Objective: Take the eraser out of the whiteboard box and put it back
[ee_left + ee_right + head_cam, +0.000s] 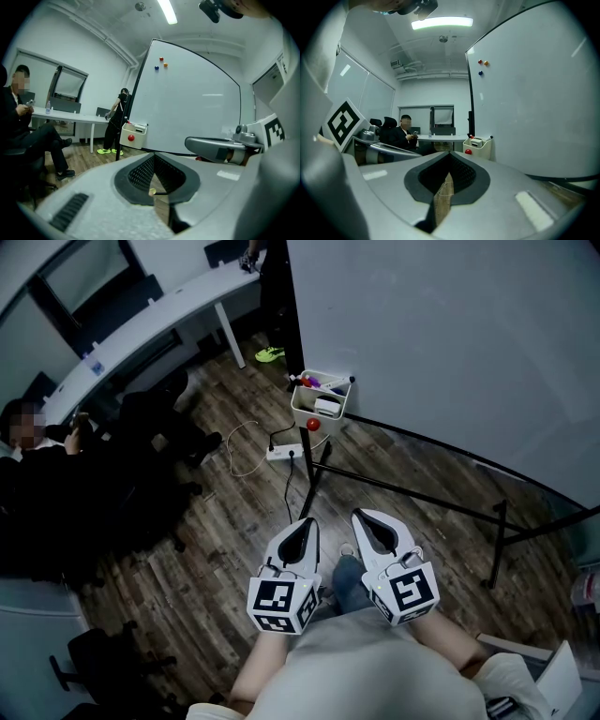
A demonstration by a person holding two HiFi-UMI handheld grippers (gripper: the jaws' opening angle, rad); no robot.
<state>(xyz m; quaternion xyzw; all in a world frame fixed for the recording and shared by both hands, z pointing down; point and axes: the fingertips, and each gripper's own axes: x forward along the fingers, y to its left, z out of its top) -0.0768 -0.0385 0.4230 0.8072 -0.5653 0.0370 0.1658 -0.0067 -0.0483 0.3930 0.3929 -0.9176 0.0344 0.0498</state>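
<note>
Well ahead of both claws, white eraser [327, 407] lying in the whiteboard box [298, 401] at the board's lower corner, one red magnet [313, 425] on the box front, three magnets [161, 59] high on the whiteboard [450, 343] — left claw [305, 524] and right claw [366, 517] side by side, jaws together, empty.

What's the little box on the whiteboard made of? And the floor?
The whiteboard box looks like smooth cream plastic, with rounded corners and thin walls. The floor is wood-look planks, brown with grain streaks and seams; real wood or laminate, I can't tell.
</note>
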